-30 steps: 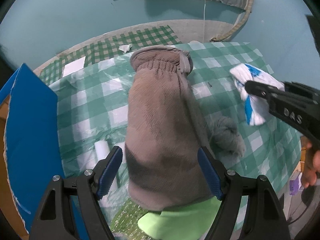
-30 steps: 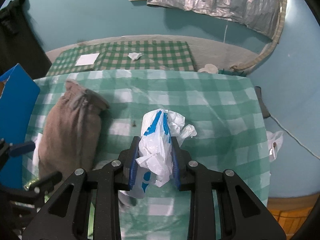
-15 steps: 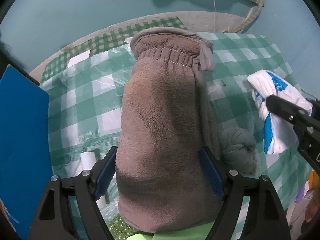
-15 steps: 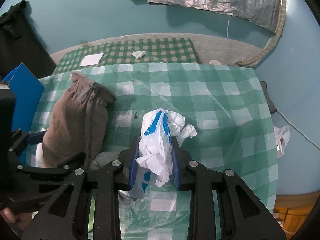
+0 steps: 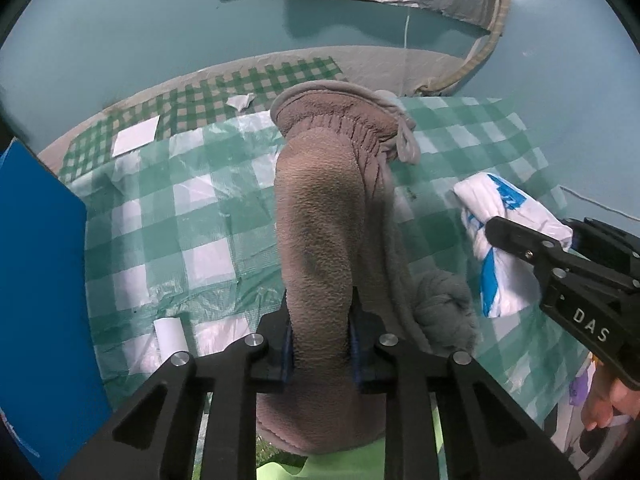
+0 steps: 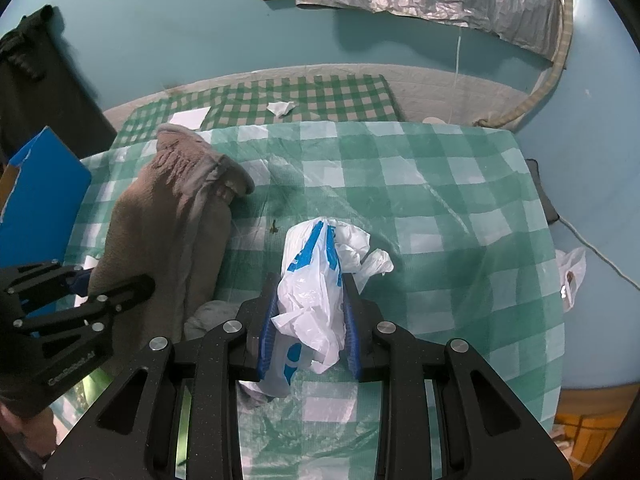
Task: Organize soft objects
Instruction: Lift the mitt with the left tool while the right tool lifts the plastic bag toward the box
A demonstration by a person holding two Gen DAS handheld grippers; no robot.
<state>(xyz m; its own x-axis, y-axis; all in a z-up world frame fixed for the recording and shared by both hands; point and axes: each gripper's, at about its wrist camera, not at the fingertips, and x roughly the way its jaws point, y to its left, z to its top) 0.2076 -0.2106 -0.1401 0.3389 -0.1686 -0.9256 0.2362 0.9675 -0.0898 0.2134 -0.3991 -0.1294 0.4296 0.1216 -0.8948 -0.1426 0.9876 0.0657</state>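
A brown fleece garment [image 5: 320, 220] lies lengthwise on the green-checked tablecloth [image 5: 192, 216]. My left gripper [image 5: 320, 332] is closing on its near end, and the blue pads squeeze the fleece into a narrow fold. In the right wrist view the same garment [image 6: 168, 216] shows at the left. My right gripper [image 6: 308, 312] is shut on a crumpled white and blue plastic bag [image 6: 316, 280], held just above the cloth. The bag [image 5: 500, 200] also appears at the right of the left wrist view. A grey balled sock [image 5: 444, 300] rests between garment and bag.
A blue box [image 5: 36, 280] stands at the table's left edge. A small white roll [image 5: 172, 334] lies near it, and a light green cloth [image 5: 344, 464] sits under the fleece's near end. Beyond the table a darker checked mat [image 6: 312, 96] holds paper scraps.
My left gripper's jaws have gone from wide apart beside the fleece to pinched on it, bunching it narrow. The right gripper and its bag have stayed put.
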